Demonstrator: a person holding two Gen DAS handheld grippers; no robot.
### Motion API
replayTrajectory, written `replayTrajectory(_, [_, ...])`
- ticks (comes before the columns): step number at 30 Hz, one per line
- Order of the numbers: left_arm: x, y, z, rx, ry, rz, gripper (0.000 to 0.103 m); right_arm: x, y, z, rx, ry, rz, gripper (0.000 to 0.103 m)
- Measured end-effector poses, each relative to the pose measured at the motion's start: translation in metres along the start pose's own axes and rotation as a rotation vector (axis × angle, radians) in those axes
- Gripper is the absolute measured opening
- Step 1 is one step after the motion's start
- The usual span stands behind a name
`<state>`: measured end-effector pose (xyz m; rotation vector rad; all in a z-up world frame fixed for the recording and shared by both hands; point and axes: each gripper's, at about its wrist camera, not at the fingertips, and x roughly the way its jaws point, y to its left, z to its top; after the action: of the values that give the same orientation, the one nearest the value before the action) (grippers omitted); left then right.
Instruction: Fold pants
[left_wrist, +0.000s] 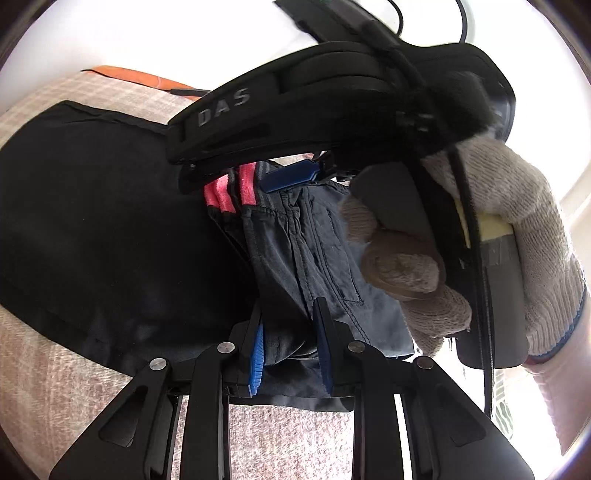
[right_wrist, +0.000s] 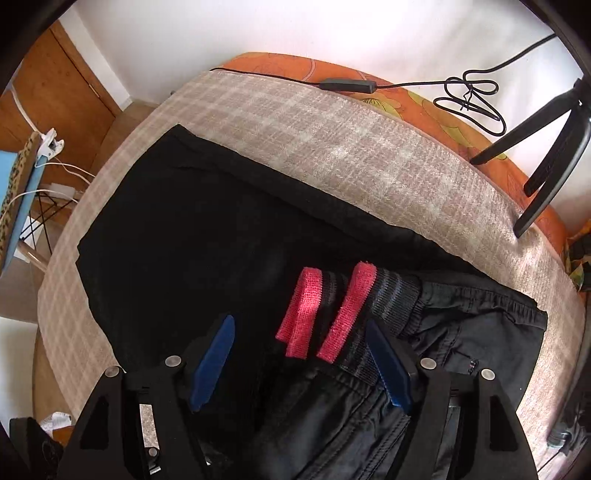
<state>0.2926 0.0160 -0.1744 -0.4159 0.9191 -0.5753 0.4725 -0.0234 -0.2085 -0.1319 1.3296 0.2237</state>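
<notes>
1. The pants lie spread on a checked blanket over an orange sheet; the waist end, with its pink-striped waistband, is doubled up close to both grippers.
2. The left gripper pinches a bunched fold of the grey-blue waist fabric between its blue pads, the jaws drawn close around the cloth.
3. The right gripper hovers over the waistband with its jaws spread wide and nothing held; a gloved hand carries it, seen from the left wrist view.
4. Risk: the left grip takes only a narrow bunch, so a pull could likely slide the smooth fabric out or drag one layer alone, skewing the fold.
5. Risk: the right jaws, closing here, might catch just the elastic band and leave the layers beneath behind.
6. Risk: a cable and a tripod leg sit at the far edge, well apart from the pants; a wide sweep could snag them.
</notes>
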Motion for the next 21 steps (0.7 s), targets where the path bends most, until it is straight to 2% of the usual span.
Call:
replayTrajectory(4, [-0.004, -0.002, -0.001, 0.018, -0.013, -0.008, 0.022, 0.014, 0.014, 0.002, -0.073, 0.043, -0.121, 0.076])
replayTrajectory(5, [-0.005, -0.003, 0.000, 0.023, -0.015, -0.004, 0.022, 0.015, 0.017, 0.000, -0.096, 0.044, -0.153, 0.069])
replayTrajectory(6, [-0.006, -0.002, 0.000, 0.026, -0.016, 0.000, 0.022, 0.016, 0.020, -0.002, -0.114, 0.043, -0.190, 0.059])
replayTrajectory(7, [-0.006, -0.003, 0.000, 0.026, -0.014, 0.002, 0.022, 0.017, 0.021, -0.003, -0.127, 0.040, -0.217, 0.059])
replayTrajectory(8, [-0.007, -0.004, -0.002, 0.026, -0.012, 0.001, 0.022, 0.015, 0.021, -0.005, -0.129, 0.036, -0.210, 0.056])
replayTrajectory(10, [-0.008, -0.007, -0.005, 0.037, -0.012, 0.015, 0.022, 0.010, 0.016, -0.005, -0.112, 0.029, -0.167, 0.042])
replayTrajectory(12, [-0.009, -0.010, -0.006, 0.036, -0.007, 0.035, 0.023, 0.003, 0.007, -0.005, -0.059, 0.022, -0.091, 0.019])
replayTrajectory(13, [-0.009, -0.011, -0.006, 0.032, -0.004, 0.044, 0.028, 0.000, 0.003, -0.006, -0.037, 0.020, -0.056, 0.013])
replayTrajectory(14, [-0.008, -0.012, -0.005, 0.029, -0.001, 0.058, 0.036, -0.002, 0.001, -0.007, -0.022, 0.018, -0.029, 0.011])
replayTrajectory(17, [-0.006, -0.011, -0.004, 0.011, 0.014, 0.084, 0.045, -0.005, 0.000, -0.008, -0.019, -0.013, -0.025, 0.010])
replayTrajectory(21, [0.004, -0.006, -0.002, -0.051, 0.037, 0.052, 0.045, -0.021, -0.014, -0.019, 0.040, -0.060, 0.042, 0.008])
